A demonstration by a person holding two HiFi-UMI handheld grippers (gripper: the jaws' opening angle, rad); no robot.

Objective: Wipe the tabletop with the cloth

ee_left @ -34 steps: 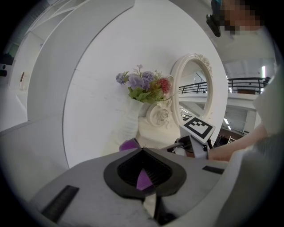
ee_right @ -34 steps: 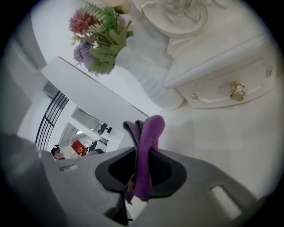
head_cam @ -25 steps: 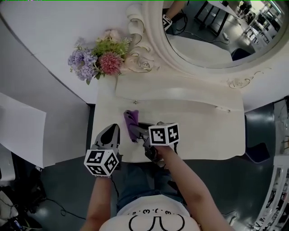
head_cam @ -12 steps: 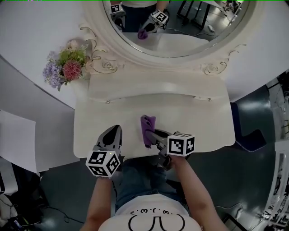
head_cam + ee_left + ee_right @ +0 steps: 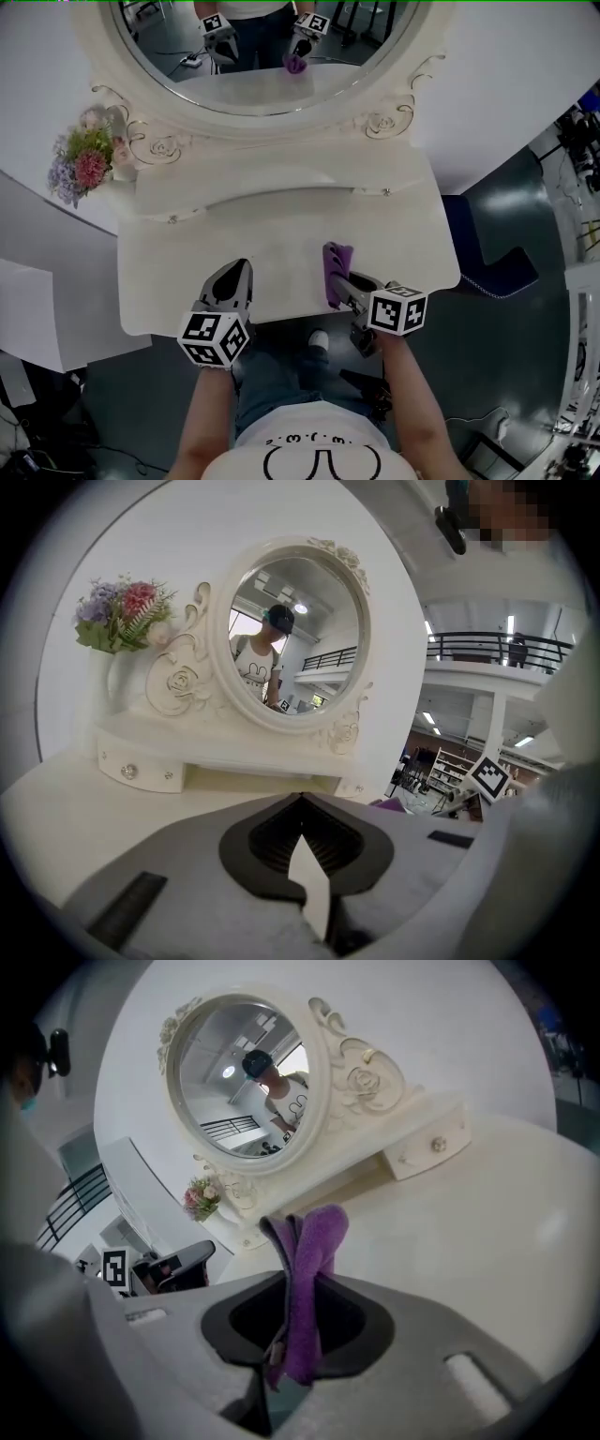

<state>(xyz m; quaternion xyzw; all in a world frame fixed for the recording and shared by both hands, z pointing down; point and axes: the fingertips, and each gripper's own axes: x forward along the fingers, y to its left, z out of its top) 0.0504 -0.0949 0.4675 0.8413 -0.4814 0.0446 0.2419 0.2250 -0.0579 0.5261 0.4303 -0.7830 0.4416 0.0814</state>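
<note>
Setting: cream dressing table (image 5: 187, 272) against a white wall, dark floor around it, a blue chair (image 5: 487, 258) off its right end.
Mirror: oval mirror (image 5: 262, 47) in a carved cream frame stands at the back of the table, above a low shelf with small knobs; both grippers show in its glass.
Flowers: pink and lilac bunch (image 5: 80, 169) at the table's back left corner, beside the frame.
Cloth: purple cloth (image 5: 337, 267), folded narrow, pokes out past the jaw tips toward the mirror, over the front right part of the tabletop; whether it touches the surface cannot be told.
Right gripper: right gripper (image 5: 343, 283) clamped on the cloth's near end, at the table's front edge.
Left gripper: left gripper (image 5: 231, 279) jaws closed together with nothing between them, over the front edge, left of the cloth and well apart from it.
</note>
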